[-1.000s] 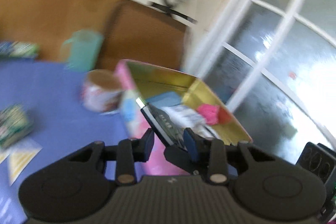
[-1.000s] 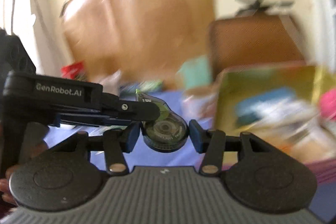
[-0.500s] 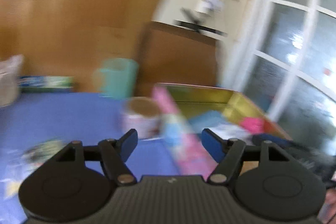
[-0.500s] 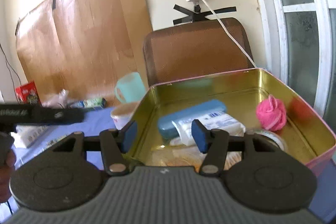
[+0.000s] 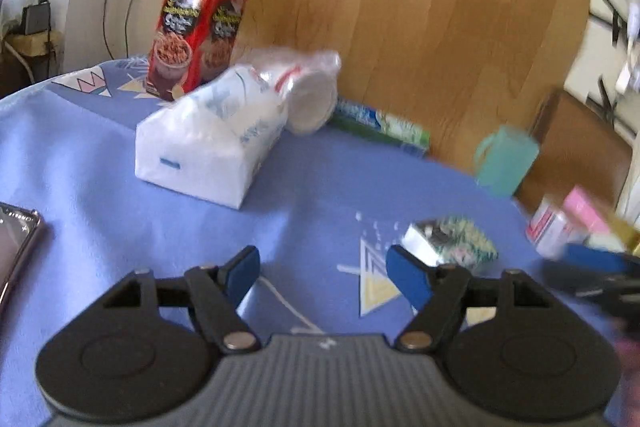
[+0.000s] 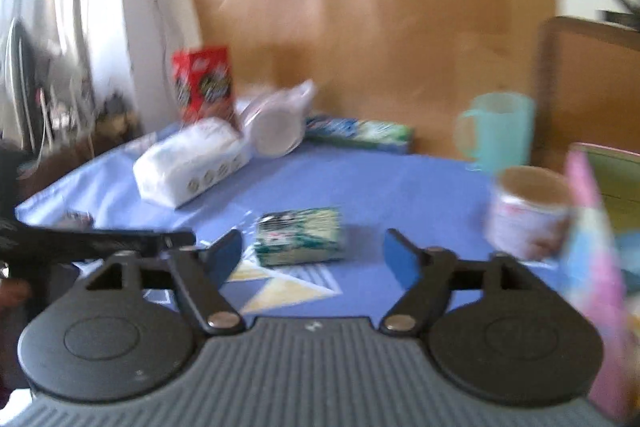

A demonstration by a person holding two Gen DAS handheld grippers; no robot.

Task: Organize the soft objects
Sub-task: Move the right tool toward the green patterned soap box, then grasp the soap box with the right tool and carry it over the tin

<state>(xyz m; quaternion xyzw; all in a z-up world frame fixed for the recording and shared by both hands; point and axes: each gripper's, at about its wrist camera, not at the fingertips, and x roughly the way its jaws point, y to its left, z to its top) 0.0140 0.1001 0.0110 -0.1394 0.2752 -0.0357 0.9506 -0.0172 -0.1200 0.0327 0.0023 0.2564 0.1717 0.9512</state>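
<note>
A white tissue pack (image 5: 212, 151) lies on the blue tablecloth, also in the right wrist view (image 6: 188, 163). A small green patterned packet (image 6: 300, 237) lies mid-table, just beyond my right gripper (image 6: 312, 259), which is open and empty. It shows in the left wrist view (image 5: 452, 241) right of my left gripper (image 5: 322, 273), also open and empty. The pink tin box (image 6: 600, 227) with a gold inside stands at the right edge.
A red snack box (image 5: 196, 27), a bagged stack of cups (image 5: 304, 87), a long green box (image 5: 380, 125), a teal mug (image 6: 500, 131) and a paper cup (image 6: 528, 211) stand on the table. A phone (image 5: 16, 247) lies at the left. A wooden board leans behind.
Both grippers have swung left, away from the tin toward the table's middle. The right gripper let go of the tape dispenser it held a second ago; the left opened too.
</note>
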